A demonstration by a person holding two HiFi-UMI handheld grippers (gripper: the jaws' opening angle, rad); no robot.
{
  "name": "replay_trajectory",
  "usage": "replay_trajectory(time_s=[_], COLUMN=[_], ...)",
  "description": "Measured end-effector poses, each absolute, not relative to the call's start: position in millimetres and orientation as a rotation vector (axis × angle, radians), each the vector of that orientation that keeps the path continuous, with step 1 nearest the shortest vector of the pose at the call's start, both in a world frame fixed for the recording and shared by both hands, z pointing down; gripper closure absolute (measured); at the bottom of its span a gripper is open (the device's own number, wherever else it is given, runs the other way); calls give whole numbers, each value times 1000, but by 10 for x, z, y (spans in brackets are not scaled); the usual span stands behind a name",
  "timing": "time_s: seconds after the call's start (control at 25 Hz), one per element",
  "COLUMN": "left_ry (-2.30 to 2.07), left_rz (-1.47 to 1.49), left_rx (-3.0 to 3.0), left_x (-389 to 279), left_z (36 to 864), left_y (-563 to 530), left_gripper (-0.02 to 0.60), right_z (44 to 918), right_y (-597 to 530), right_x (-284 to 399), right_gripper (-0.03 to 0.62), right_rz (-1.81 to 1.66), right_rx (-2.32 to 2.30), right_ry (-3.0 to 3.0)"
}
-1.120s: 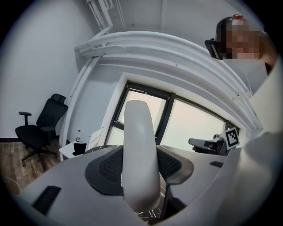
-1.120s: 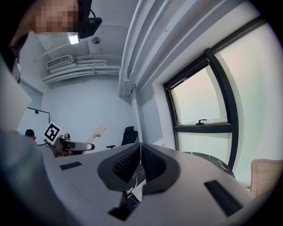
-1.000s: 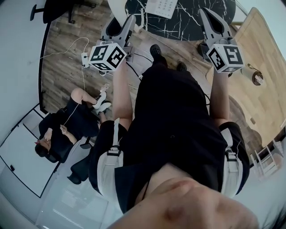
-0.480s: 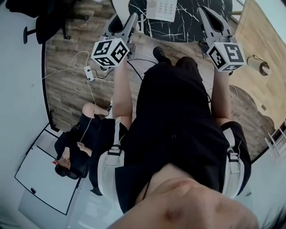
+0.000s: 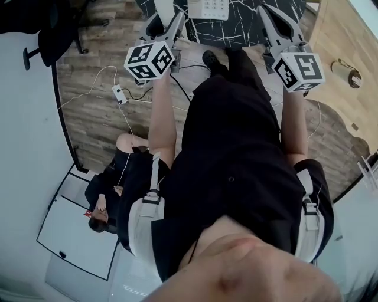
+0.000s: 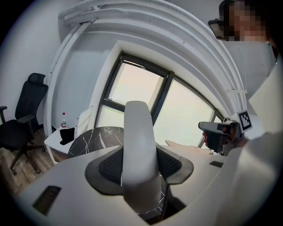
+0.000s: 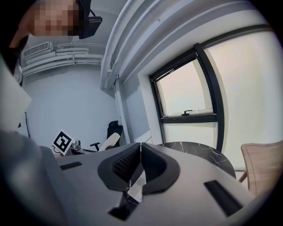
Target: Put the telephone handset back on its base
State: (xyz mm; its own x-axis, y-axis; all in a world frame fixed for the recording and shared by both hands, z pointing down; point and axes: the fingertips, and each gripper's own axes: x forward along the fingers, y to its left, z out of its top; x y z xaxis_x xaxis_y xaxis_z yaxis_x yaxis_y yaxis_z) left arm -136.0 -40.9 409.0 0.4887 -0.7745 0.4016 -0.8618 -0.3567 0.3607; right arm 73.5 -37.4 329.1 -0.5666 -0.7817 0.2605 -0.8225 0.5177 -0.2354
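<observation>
A white telephone handset (image 6: 138, 128) stands upright between the dark pads of my left gripper (image 6: 139, 165), which is shut on it. In the head view the left gripper (image 5: 166, 26) hangs over the near edge of a black marble table (image 5: 260, 23). The white telephone base (image 5: 208, 7) with its keypad lies on that table at the frame's top. My right gripper (image 5: 273, 19) is beside it to the right, also over the table's edge. Its pads (image 7: 128, 164) meet with nothing between them.
A person sits low at the left (image 5: 112, 191) beside a white power strip (image 5: 118, 93) with a cable on the wooden floor. A light wooden table (image 5: 348, 53) is at the right. An office chair (image 6: 22, 119) and a small white side table (image 6: 62, 134) stand beyond the marble table.
Both grippers have moved forward toward the marble table, and the telephone base has come closer. The seated person and the floor have slid down the head view. Neither gripper's jaws have changed.
</observation>
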Motion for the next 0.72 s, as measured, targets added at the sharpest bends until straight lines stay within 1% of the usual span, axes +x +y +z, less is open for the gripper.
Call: replay_trajectory(time_s=[0.72], left_ry=[-1316], left_rz=[444], left_rx=[2064], left_x=[-1130], left_z=[5233], left_y=[-916], left_gripper=[359], right_z=[3905], right_y=[-1073], right_x=[596], right_gripper=[562], right_rz=[616], right_rx=[1228], right_ry=[-2581])
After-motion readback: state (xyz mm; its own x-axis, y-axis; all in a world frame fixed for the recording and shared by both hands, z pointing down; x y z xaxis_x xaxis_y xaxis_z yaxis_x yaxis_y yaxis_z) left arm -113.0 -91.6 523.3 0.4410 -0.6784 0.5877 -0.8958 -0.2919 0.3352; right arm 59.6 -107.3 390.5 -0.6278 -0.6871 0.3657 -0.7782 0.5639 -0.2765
